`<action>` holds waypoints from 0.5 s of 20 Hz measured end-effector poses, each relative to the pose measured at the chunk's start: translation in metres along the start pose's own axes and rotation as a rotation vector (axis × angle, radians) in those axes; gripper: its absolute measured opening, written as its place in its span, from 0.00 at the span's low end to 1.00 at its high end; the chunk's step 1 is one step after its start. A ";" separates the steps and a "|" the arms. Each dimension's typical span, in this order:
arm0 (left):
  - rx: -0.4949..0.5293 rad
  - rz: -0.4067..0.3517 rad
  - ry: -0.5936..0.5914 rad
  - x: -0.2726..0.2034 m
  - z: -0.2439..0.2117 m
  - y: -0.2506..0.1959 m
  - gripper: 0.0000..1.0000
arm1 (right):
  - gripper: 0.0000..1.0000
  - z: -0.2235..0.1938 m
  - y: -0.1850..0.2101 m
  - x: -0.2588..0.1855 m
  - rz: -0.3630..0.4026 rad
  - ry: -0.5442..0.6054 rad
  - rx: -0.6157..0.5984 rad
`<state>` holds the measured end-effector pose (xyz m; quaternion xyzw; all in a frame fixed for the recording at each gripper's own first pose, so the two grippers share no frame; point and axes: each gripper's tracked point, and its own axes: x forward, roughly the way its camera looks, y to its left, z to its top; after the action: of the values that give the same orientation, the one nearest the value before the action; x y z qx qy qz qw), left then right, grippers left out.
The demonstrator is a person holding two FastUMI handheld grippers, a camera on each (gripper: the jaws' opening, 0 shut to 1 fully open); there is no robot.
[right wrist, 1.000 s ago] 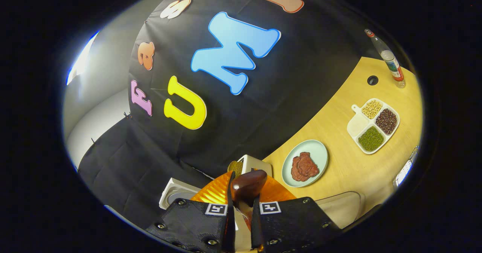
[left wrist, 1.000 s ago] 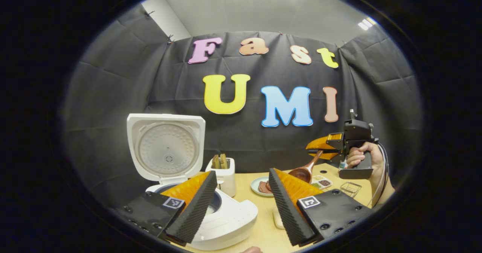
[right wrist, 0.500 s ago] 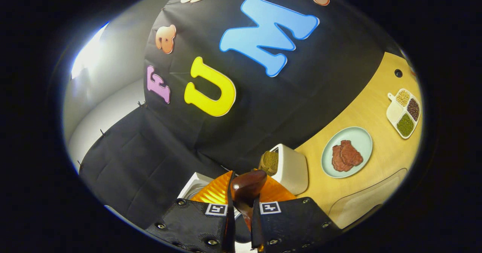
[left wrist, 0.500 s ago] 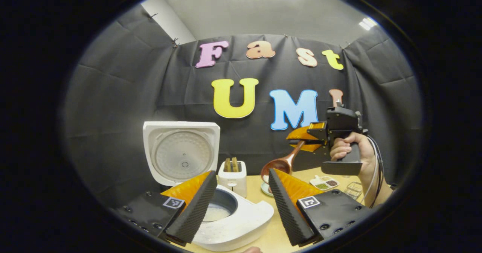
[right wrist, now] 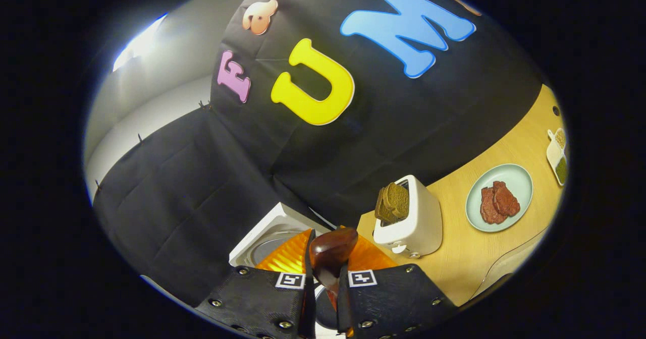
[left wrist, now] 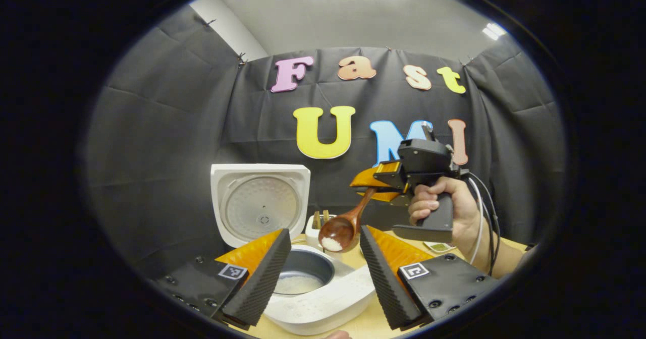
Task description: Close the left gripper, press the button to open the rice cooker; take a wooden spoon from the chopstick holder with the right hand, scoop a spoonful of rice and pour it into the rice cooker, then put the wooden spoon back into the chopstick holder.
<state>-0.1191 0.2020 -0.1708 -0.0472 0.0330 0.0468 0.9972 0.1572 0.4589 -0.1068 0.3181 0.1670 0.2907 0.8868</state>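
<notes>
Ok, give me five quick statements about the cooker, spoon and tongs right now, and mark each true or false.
1. The cooker lid stands open. True.
2. The spoon bowl is empty. False: it holds some white rice.
3. The right tongs grip the spoon's handle. True.
4. The left tongs are clamped on the cooker's rim. False: they are open and hold nothing.
5. The toaster is empty. False: two slices of bread stick out of it.
</notes>
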 end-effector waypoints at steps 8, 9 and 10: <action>0.004 0.002 0.002 -0.004 -0.002 0.008 0.94 | 0.17 -0.038 0.026 0.030 -0.017 0.038 -0.245; 0.003 -0.001 0.000 -0.004 -0.001 0.007 0.94 | 0.17 -0.041 0.029 0.032 -0.015 0.039 -0.263; 0.004 -0.002 -0.005 -0.004 -0.002 0.008 0.94 | 0.17 -0.042 0.032 0.033 -0.011 0.042 -0.280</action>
<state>-0.1240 0.2089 -0.1735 -0.0452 0.0306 0.0458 0.9975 0.1495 0.5198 -0.1205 0.1843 0.1450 0.3130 0.9204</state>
